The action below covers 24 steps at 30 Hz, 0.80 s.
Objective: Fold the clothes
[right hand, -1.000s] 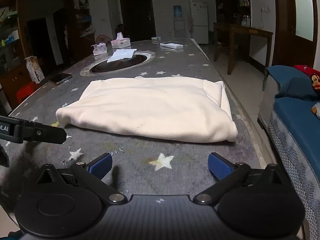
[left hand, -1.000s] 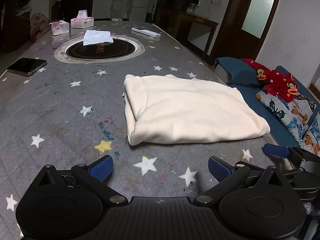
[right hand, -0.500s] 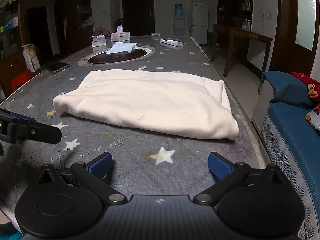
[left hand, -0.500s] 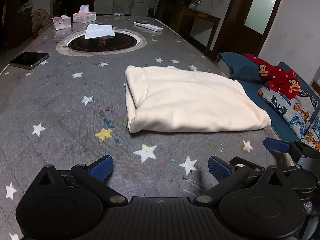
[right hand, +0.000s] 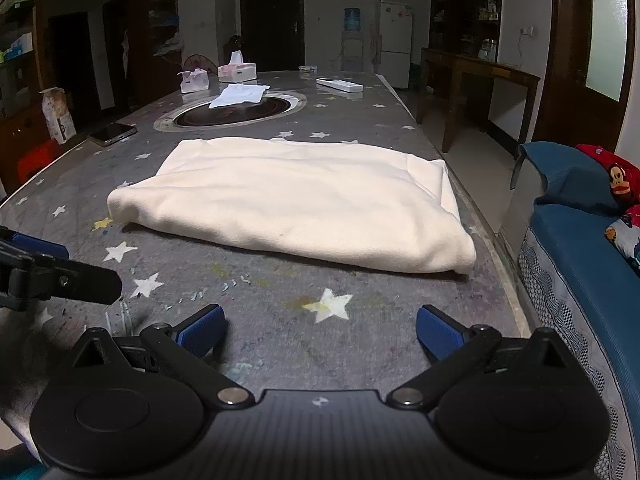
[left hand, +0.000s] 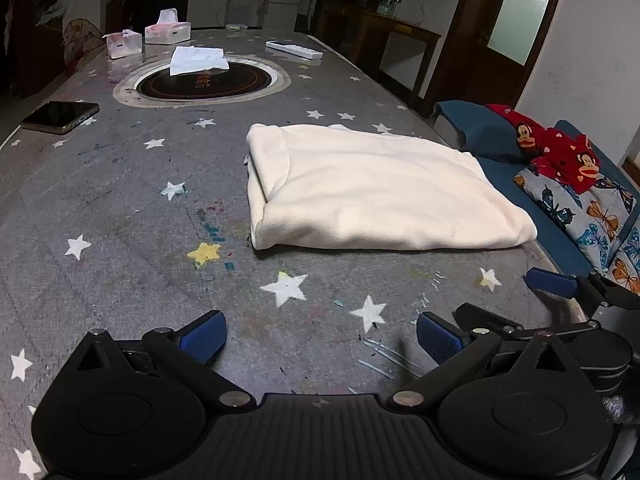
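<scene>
A cream garment (left hand: 372,192) lies folded into a flat rectangle on the grey star-patterned table (left hand: 120,208); it also shows in the right wrist view (right hand: 304,208). My left gripper (left hand: 320,334) is open and empty, near the table's front edge, short of the garment. My right gripper (right hand: 320,330) is open and empty too, short of the garment's near edge. The right gripper's fingers (left hand: 552,284) show at the right of the left wrist view. A left gripper finger (right hand: 60,280) shows at the left of the right wrist view.
A round inset burner (left hand: 202,80) with a white tissue (left hand: 198,60) on it sits at mid table. A phone (left hand: 60,116) lies at the left edge. Tissue boxes (left hand: 166,32) and a remote (left hand: 294,50) stand at the far end. A blue sofa (right hand: 580,248) borders the table's right edge.
Both grippers have drawn back a little from the garment and stay open. The garment has not moved.
</scene>
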Each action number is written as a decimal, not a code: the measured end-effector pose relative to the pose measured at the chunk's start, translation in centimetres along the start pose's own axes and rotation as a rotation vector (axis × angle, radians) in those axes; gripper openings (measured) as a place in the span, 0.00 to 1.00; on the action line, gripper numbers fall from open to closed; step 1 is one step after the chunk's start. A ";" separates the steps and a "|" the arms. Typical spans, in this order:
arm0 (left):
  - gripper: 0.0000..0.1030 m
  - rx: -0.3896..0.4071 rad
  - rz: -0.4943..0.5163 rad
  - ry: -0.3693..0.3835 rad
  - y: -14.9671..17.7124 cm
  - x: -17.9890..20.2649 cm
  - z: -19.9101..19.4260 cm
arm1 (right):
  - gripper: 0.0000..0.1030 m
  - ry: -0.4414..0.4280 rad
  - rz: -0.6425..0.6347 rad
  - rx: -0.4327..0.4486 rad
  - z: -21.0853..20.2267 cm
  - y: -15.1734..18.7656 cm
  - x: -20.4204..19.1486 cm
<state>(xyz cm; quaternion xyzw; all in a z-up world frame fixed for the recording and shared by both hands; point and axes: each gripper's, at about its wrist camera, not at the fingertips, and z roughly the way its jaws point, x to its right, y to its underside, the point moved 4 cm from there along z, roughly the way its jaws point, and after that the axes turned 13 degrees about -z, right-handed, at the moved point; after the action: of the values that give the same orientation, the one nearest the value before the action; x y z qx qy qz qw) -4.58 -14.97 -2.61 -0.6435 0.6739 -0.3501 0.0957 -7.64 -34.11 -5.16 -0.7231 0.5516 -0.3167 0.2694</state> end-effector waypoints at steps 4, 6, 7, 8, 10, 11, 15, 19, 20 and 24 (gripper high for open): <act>1.00 0.003 0.005 0.001 0.2 0.3 -0.2 | 1.00 0.001 0.009 0.001 -0.3 0.2 -0.1; 1.00 0.003 0.008 -0.002 0.2 0.4 -0.2 | 1.00 0.003 0.019 0.003 -0.5 0.3 -0.1; 1.00 0.003 0.008 -0.004 0.3 0.4 -0.2 | 1.00 0.003 0.023 0.004 -0.5 0.3 0.0; 1.00 0.003 0.008 -0.005 0.3 0.5 -0.2 | 1.00 0.003 0.028 0.005 -0.6 0.3 0.0; 1.00 0.004 0.007 -0.006 0.3 0.5 -0.2 | 1.00 0.003 0.038 0.008 -0.8 0.3 0.1; 1.00 0.005 0.007 -0.006 0.3 0.5 -0.2 | 1.00 0.002 0.043 0.010 -0.8 0.3 0.1; 1.00 0.009 0.010 -0.006 0.3 0.6 -0.3 | 1.00 0.000 0.051 0.015 -1.0 0.2 0.1; 1.00 0.013 0.012 -0.006 0.3 0.7 -0.3 | 1.00 -0.001 0.051 0.022 -1.1 0.0 -0.1; 1.00 0.014 0.013 -0.006 0.3 0.7 -0.3 | 1.00 0.000 0.053 0.024 -1.2 0.0 -0.1; 1.00 0.018 0.015 -0.006 0.3 0.8 -0.4 | 1.00 -0.005 0.059 0.033 -1.3 -0.1 -0.1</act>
<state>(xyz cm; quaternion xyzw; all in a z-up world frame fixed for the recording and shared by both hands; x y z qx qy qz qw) -5.19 -15.65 -2.28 -0.6384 0.6753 -0.3538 0.1061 -8.58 -34.04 -4.19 -0.7026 0.5669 -0.3160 0.2919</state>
